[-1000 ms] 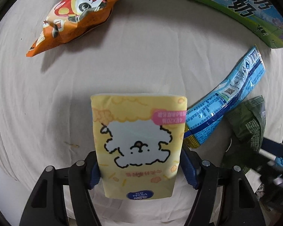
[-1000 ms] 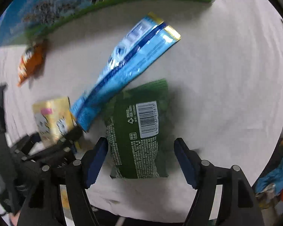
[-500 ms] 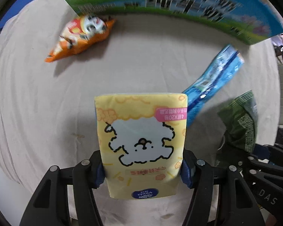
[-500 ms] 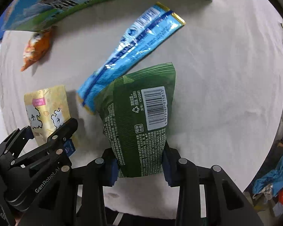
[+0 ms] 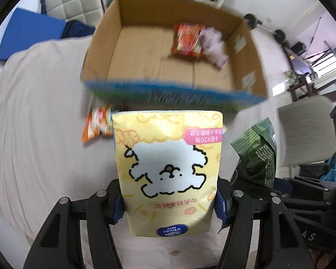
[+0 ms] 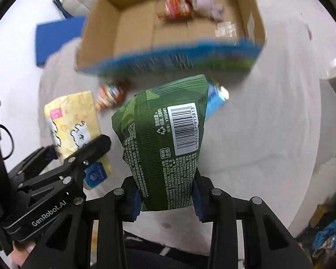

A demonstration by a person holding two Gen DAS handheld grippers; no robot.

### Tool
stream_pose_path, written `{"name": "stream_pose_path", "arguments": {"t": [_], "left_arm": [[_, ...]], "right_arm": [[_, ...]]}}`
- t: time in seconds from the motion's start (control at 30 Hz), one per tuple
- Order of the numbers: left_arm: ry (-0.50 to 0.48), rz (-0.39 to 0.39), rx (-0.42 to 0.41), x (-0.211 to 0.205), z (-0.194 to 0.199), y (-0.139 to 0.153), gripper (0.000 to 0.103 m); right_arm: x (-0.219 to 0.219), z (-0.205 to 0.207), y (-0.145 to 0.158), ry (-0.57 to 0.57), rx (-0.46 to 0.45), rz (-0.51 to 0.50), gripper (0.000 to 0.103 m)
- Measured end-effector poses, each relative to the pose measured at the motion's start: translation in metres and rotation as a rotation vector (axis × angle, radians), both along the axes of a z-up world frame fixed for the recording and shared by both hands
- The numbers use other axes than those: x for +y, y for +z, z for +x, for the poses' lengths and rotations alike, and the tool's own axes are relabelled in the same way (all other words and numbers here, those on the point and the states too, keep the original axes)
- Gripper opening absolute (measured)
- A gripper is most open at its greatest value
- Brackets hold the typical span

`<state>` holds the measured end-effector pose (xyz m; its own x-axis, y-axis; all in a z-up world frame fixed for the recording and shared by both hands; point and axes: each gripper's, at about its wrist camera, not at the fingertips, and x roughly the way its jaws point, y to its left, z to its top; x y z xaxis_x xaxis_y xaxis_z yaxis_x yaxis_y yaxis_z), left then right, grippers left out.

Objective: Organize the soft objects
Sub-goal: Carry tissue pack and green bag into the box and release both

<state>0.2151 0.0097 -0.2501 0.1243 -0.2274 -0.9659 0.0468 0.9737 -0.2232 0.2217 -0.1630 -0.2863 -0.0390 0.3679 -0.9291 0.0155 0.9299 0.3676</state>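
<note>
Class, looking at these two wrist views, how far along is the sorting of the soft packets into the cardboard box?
Done: a red packet and a pale purple bundle lie in the cardboard box.

In hand: the left hand-held gripper grips the yellow tissue pack; the right hand-held gripper grips the green bag.

Left: the orange snack bag and blue packet lie on the cloth.
</note>
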Motion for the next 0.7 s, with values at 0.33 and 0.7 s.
{"name": "stream_pose_path", "arguments": {"t": [0.33,0.7], "left_arm": [[-0.012,0.035,-0.101,0.001,0.104,0.039,0.060],[-0.013,0.095,0.050,0.001,0.234,-0.033,0.060]], "right_arm": [[-0.019,0.109,0.044,-0.071,-0.129,-0.092,0.039],[-0.007,0.200,-0.052,-0.056,-0.006,-0.245,0.039]]}}
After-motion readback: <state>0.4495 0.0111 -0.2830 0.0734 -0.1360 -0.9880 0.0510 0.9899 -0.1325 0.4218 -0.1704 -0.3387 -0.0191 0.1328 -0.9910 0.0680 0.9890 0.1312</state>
